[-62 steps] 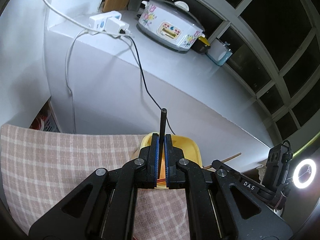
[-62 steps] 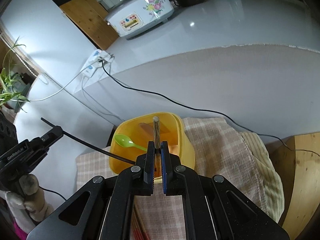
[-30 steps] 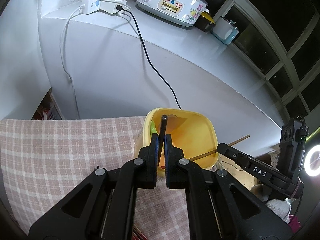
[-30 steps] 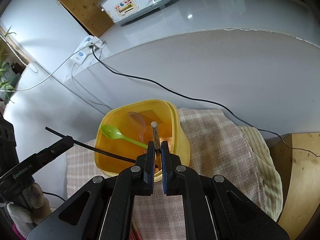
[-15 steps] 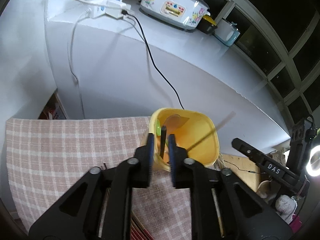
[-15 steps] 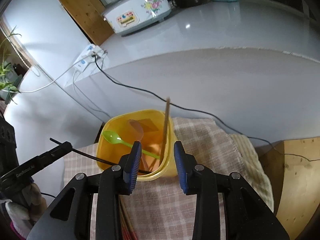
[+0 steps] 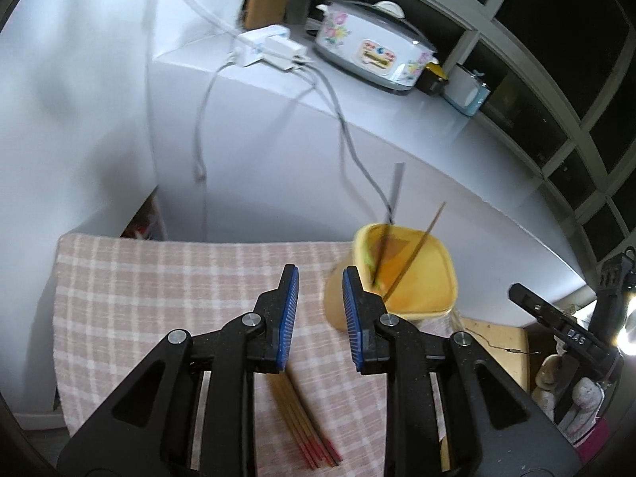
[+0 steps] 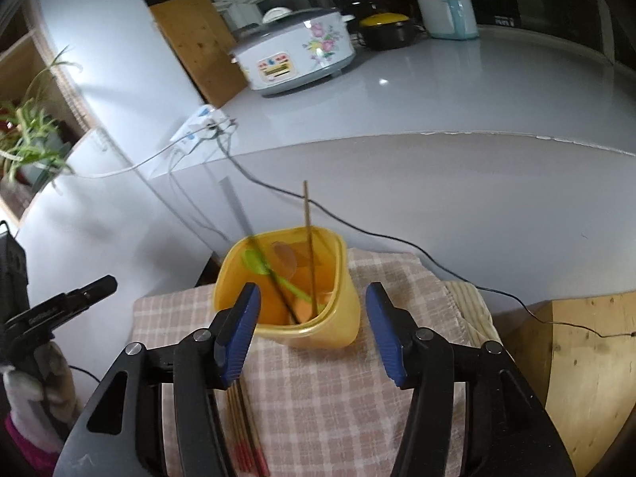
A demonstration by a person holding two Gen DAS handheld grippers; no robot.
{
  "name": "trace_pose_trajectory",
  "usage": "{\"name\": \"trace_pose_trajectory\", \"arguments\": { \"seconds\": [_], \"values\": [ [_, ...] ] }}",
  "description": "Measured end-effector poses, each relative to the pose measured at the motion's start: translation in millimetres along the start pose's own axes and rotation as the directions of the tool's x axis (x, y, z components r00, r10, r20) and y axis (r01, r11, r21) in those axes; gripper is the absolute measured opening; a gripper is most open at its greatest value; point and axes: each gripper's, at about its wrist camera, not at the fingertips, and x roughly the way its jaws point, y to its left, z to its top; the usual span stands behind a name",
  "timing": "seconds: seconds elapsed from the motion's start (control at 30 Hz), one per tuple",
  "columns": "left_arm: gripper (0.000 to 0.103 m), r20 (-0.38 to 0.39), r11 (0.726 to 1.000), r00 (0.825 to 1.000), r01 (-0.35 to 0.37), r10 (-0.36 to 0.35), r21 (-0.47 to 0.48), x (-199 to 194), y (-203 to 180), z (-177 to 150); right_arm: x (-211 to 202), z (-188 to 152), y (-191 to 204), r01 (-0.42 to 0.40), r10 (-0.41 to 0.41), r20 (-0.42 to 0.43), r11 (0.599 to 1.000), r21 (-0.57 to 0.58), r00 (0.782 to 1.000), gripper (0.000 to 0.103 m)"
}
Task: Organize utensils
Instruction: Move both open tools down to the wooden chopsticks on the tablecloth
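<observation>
A yellow container (image 8: 334, 326) (image 7: 429, 302) stands on the checked cloth (image 7: 159, 278). In it are a green spoon (image 8: 262, 264), a dark chopstick (image 8: 238, 214) (image 7: 391, 206) and a wooden chopstick (image 8: 307, 222) (image 7: 421, 244), both leaning on its walls. My left gripper (image 7: 318, 310) is open and empty, just left of the container. My right gripper (image 8: 312, 332) is open and empty, its fingers either side of the container's near wall. Several red-tipped wooden chopsticks (image 7: 302, 421) (image 8: 244, 429) lie on the cloth below the grippers.
A white counter (image 8: 437, 91) behind holds a flowered rice cooker (image 8: 294, 59), a black pot (image 8: 387, 31) and a power strip (image 7: 266, 49) with hanging cables (image 8: 397, 238). A wooden surface (image 8: 588, 365) lies to the right of the cloth.
Both grippers have opened and let go of their chopsticks, which now stand in the yellow container. Both grippers have drawn back; the left one has shifted to the left.
</observation>
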Motion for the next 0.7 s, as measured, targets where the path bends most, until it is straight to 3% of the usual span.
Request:
{"name": "trace_pose_trajectory", "arguments": {
  "seconds": [0.37, 0.7],
  "values": [
    [0.022, -0.128, 0.994, 0.989, -0.086, 0.076, -0.074, 26.7, 46.8, -52.2, 17.2, -31.0, 21.0, -0.039, 0.026, -0.118, 0.993, -0.110, 0.993, 0.059],
    [0.022, -0.310, 0.986, 0.950, -0.076, 0.027, -0.146, 73.6, 56.7, -106.5, 45.7, -70.2, 38.6, -0.054, 0.009, -0.225, 0.980, -0.192, 0.974, 0.059]
  ]
}}
